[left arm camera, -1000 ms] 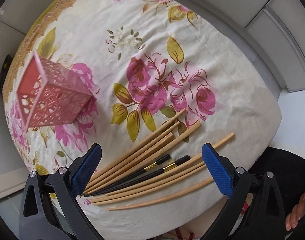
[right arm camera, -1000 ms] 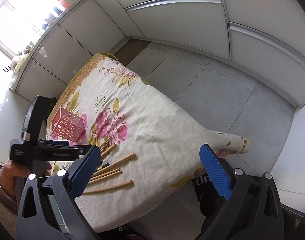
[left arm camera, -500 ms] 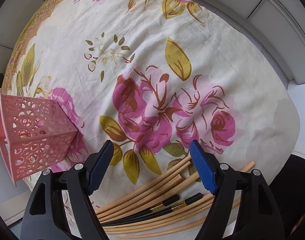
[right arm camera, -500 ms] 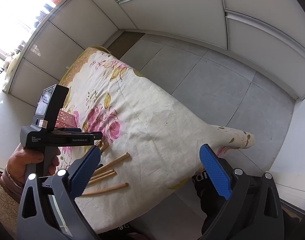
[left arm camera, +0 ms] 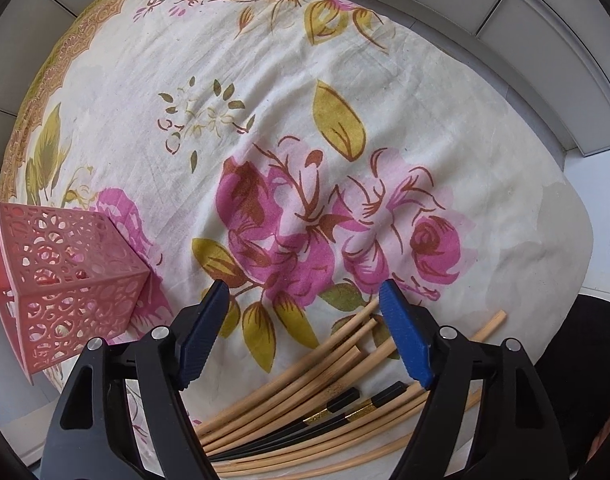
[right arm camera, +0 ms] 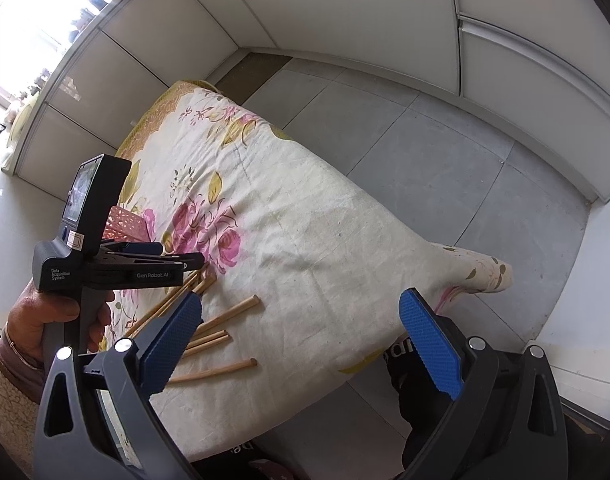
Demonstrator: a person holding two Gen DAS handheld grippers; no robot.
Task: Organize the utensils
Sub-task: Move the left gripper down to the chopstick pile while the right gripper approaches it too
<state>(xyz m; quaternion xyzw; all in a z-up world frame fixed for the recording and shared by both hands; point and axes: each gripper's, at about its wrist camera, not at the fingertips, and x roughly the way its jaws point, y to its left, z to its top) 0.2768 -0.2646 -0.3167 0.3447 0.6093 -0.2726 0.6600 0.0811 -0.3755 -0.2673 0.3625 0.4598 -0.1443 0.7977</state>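
Several bamboo chopsticks (left arm camera: 305, 376) and two black ones (left arm camera: 345, 400) lie in a loose bundle on the floral tablecloth (left arm camera: 265, 100). My left gripper (left arm camera: 303, 292) points straight down over their upper ends. Its blue pads stand apart with nothing pressed between them, and the right finger (left arm camera: 405, 340) covers some stick tips. A pink perforated holder (left arm camera: 65, 280) stands to the left. In the right wrist view my right gripper (right arm camera: 301, 304) hangs open above the table's near edge, beside the chopsticks (right arm camera: 229, 314), holding nothing.
A person's hand (right arm camera: 29, 320) grips the left tool's handle; the pink holder (right arm camera: 127, 226) shows behind it. Grey floor tiles (right arm camera: 425, 160) and white cabinet fronts (right arm camera: 345, 8) surround the table. The cloth hangs over the right corner (right arm camera: 485, 272).
The left gripper's jaws have narrowed from wide apart, and it has sunk closer to the cloth; the chopsticks now sit lower in its view. The right gripper has stayed in place.
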